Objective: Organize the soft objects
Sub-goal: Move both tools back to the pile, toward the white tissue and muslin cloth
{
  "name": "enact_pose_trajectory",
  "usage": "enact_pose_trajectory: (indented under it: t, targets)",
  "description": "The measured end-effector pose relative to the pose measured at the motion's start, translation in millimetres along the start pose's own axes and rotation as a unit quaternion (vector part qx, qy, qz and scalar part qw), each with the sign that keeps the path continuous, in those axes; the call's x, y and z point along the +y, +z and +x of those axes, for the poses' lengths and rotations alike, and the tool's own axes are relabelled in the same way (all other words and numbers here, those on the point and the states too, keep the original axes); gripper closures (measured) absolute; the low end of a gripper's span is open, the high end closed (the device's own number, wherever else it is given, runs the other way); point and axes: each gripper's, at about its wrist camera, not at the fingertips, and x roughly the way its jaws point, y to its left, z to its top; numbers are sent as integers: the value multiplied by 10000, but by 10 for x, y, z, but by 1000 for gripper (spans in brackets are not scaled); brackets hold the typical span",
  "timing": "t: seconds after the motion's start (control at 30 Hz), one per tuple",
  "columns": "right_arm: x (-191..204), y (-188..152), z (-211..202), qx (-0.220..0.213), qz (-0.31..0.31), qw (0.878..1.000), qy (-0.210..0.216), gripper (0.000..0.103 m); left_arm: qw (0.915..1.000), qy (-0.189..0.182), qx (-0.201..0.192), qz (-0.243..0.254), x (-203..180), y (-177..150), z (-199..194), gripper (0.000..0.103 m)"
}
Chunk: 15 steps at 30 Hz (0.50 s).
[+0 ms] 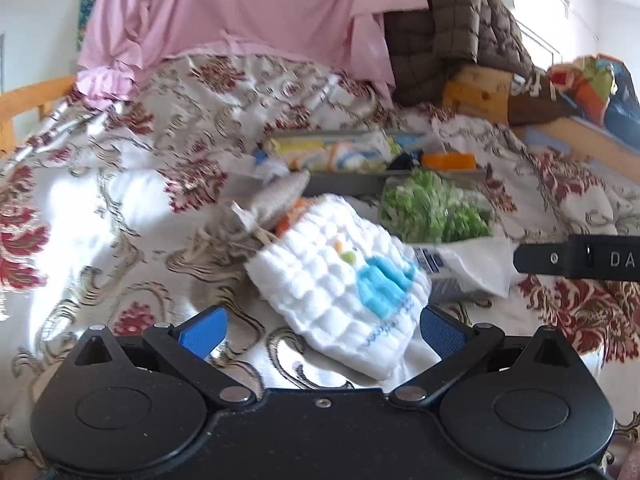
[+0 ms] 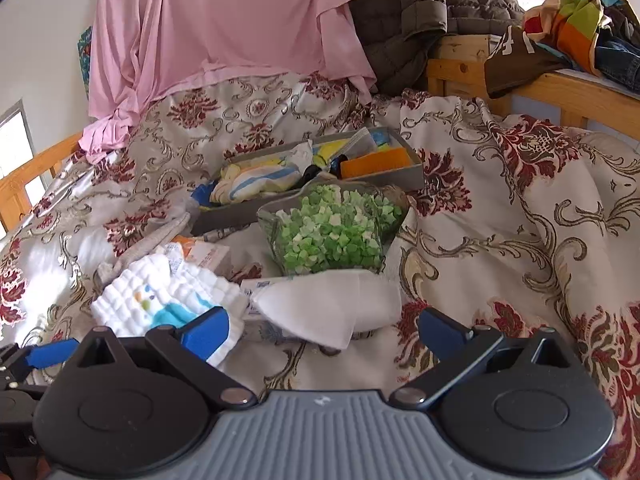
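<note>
A white waffle-textured cloth (image 1: 344,276) with a blue print lies on the floral bedspread, between the spread fingers of my left gripper (image 1: 322,330), which is open around its near end. The same cloth (image 2: 168,300) shows at the lower left of the right wrist view. A folded white cloth (image 2: 328,304) lies just ahead of my right gripper (image 2: 322,332), which is open with nothing held. A grey box (image 2: 416,170) holding folded cloths and an orange item sits further back. A grey fabric piece (image 1: 276,196) lies behind the waffle cloth.
A clear bag of green pieces (image 2: 336,228) sits between the box and the white cloth. A pink garment (image 2: 224,28) and a brown quilted jacket (image 2: 424,12) hang at the back. A wooden bed rail (image 2: 560,92) with piled clothes runs along the right.
</note>
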Motion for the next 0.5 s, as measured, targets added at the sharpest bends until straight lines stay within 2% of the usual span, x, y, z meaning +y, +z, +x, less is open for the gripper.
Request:
enact_pose_trajectory:
  t: [0.3,0.5]
  targets:
    - [-24,65,309,30,-186,9998,-95,0,9992,-207,294,158,-67,22,323,1]
    - [46,70,554,257,-501,9984,-83,0,9978,-271,577,206,-122,16,541,1]
